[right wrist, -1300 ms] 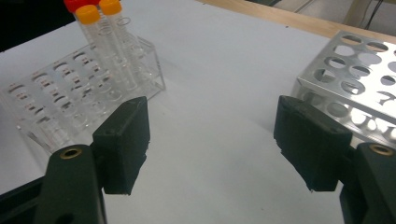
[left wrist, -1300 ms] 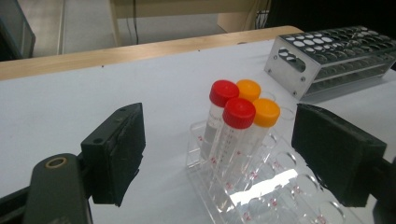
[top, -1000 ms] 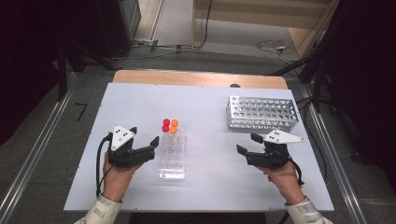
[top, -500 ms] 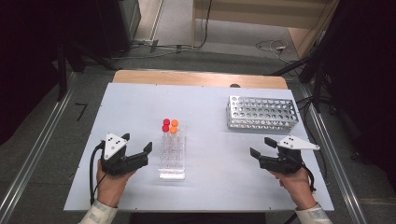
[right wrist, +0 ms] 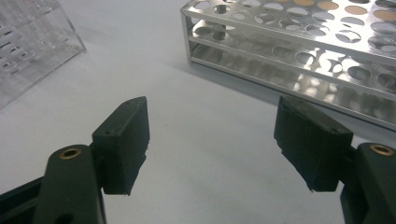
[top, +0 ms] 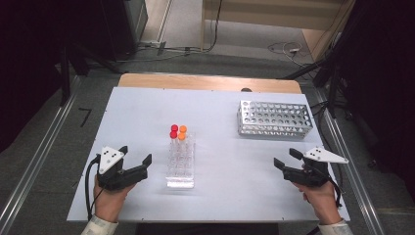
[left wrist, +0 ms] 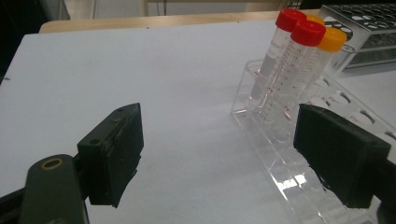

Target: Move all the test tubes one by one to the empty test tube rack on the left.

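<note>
Both hands have drawn back toward the near edge of the white surface (top: pixel 147 112). Left gripper (top: pixel 136 160) and right gripper (top: pixel 285 159) fingers gape wide, empty. Clear tube rack (top: pixel 180 164) sits center; steel rack (top: pixel 274 119) far right. Grey carpet beyond; tube markings unreadable.

Bare table (top: pixel 230 171) between clear rack (top: pixel 180 161) and metal rack (top: pixel 274 119).

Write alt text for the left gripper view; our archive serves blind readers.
The left gripper holds its two black jaws open and empty over a white table. Ahead to the right, a clear rack holds four capped tubes, two red and two orange, with a metal rack beyond.
</note>
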`<state>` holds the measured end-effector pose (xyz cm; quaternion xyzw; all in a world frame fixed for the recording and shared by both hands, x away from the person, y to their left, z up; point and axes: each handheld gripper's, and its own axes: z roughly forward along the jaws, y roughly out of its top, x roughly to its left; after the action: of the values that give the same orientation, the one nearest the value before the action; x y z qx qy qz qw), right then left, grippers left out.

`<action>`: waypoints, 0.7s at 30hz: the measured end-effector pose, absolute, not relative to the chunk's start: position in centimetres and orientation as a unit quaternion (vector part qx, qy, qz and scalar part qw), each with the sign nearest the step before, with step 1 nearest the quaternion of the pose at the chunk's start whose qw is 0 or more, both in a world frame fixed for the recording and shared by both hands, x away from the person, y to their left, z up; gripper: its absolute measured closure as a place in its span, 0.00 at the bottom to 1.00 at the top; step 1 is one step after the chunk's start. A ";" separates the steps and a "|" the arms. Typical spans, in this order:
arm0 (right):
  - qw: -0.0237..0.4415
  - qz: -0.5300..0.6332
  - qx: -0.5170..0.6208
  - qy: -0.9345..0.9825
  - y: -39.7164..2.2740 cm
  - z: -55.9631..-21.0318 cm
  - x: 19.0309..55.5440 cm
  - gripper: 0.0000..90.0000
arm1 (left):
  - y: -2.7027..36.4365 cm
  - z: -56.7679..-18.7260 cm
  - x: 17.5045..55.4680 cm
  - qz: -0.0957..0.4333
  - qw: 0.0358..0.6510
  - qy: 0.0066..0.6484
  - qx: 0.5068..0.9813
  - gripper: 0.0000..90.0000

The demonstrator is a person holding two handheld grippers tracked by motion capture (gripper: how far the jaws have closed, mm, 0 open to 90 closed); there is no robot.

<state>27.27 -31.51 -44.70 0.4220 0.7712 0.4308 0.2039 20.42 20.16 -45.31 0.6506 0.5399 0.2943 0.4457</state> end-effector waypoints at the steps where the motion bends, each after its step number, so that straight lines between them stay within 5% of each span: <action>1: 0.204 0.430 0.424 0.770 -31.7 -44.7 27.2 0.28 | 20.3 -45.4 20.3 0.295 0.446 0.540 0.650 0.19; 21: 0.219 0.424 0.458 0.750 -34.9 -45.5 26.4 0.28 | 22.4 -46.3 18.9 0.311 0.428 0.563 0.635 0.19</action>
<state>26.44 -34.88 -45.46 0.4581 0.7502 0.4237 0.2188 18.90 22.43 -46.33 0.6349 0.5628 0.3109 0.4283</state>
